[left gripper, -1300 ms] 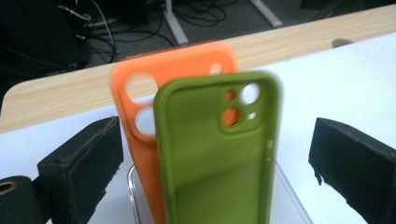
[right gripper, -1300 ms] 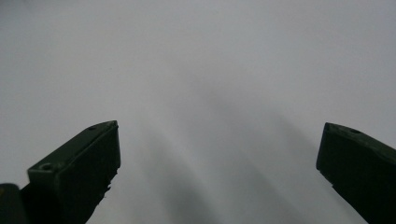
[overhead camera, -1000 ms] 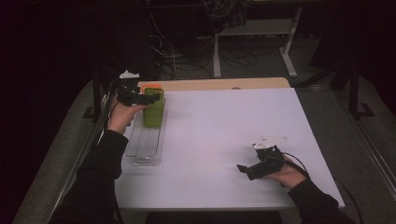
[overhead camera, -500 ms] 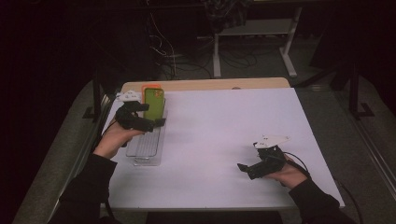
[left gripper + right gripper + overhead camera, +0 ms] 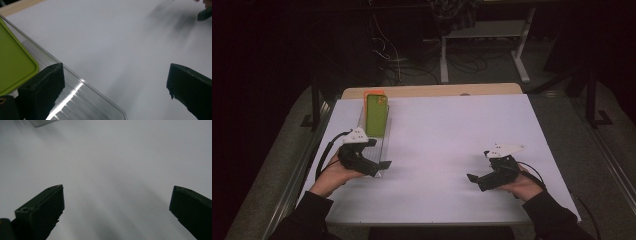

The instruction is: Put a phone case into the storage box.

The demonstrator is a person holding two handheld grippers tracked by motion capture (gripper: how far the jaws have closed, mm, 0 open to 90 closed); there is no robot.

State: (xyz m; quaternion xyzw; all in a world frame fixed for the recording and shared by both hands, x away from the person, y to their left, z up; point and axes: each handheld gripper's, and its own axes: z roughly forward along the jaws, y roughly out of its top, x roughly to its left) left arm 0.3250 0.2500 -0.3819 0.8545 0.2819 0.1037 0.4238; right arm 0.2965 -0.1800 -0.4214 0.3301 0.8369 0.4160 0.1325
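Note:
A green phone-shaped case (image 5: 377,115) lies on the far end of a long clear plastic tray (image 5: 386,142) at the table's left, with an orange edge (image 5: 374,92) showing just behind it. My left gripper (image 5: 379,167) is open at the tray's near end, a short way back from the case. In the left gripper view the case (image 5: 12,67) is at the far left, the tray's rim (image 5: 82,87) runs between the wide-apart jaws, and nothing is held by my left gripper (image 5: 115,85). My right gripper (image 5: 475,181) rests open over bare table at the right, its jaws (image 5: 116,202) empty.
The white table top (image 5: 452,130) spreads between the two grippers. A wooden strip (image 5: 437,91) borders its far edge. Beyond the table, cables and a metal stand (image 5: 482,45) sit on the dark floor. A corner of the tray (image 5: 41,122) shows at the top of the right gripper view.
My left gripper has drawn back from the green case at the tray's far end to the tray's near end. The case stays on the tray. The right gripper has not moved.

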